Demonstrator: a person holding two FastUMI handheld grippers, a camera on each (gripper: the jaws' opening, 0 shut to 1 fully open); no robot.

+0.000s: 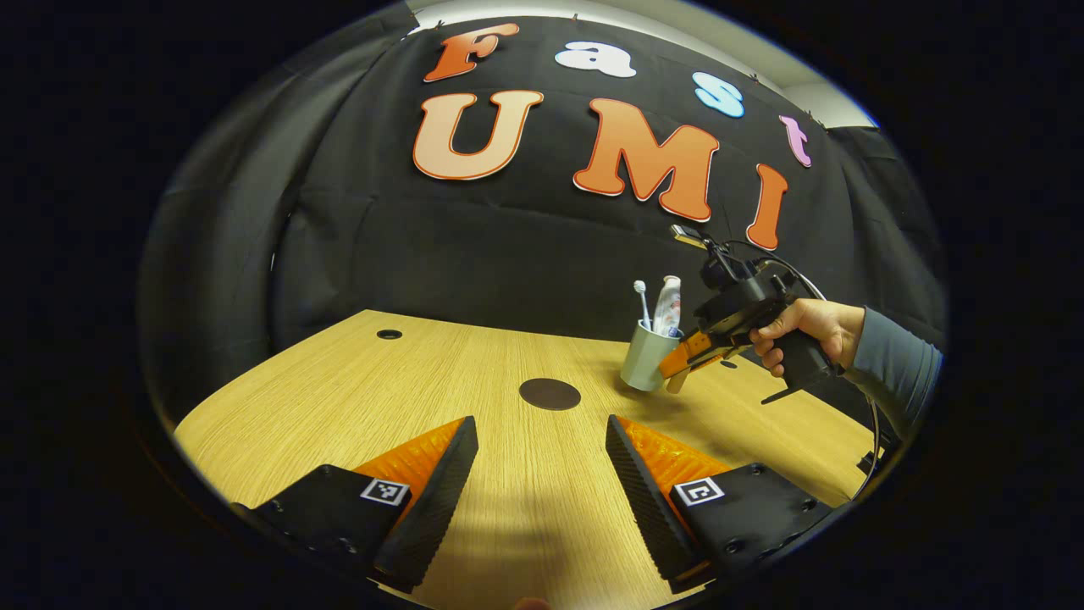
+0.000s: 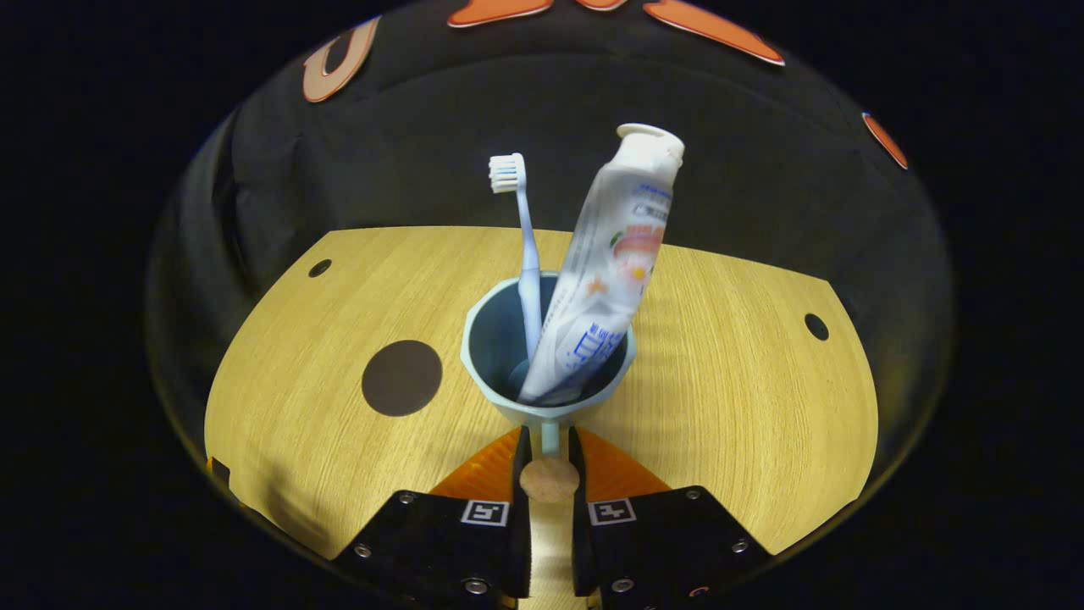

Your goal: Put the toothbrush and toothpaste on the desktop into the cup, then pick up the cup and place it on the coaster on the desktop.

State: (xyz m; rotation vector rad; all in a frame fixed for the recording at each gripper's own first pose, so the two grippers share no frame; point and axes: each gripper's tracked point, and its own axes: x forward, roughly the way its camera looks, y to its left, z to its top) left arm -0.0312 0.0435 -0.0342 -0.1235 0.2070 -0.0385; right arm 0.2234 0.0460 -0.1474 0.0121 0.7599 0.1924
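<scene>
In the left gripper view, the left gripper (image 1: pixel 542 470) hangs low over the pale wood-grain desktop (image 1: pixel 339 398), jaws wide apart with nothing between them; each finger carries ribbed pads and a small square black-and-white marker. Ahead lies the coaster (image 1: pixel 550 394), a flat, dark, round disc on the wood. Beyond it, to the right, the cup (image 1: pixel 645 359), a pale blue-green tumbler, is tilted and seems lifted just off the wood. The toothbrush (image 1: pixel 641 301) and toothpaste (image 1: pixel 668 307) stand in it. The right gripper (image 1: pixel 677 366) meets the cup's right side, held by a hand (image 1: pixel 809 332) wrapped around its pistol grip, a grey sleeve (image 1: pixel 898 368) behind it.

In the right gripper view, the right gripper (image 2: pixel 549 457) has its jaws nearly together, pinching the cup's handle (image 2: pixel 550 471), which ends in a round, tan knob. The cup (image 2: pixel 508 339) is smooth, with a wide rim. The toothbrush (image 2: pixel 525 246) is slim and pale blue with white bristles, nearly upright. The toothpaste (image 2: pixel 614 271) is a glossy white tube, cap up, leaning right; its print is too blurred to read. The coaster (image 2: pixel 402 378) lies left of the cup, apart from it.
</scene>
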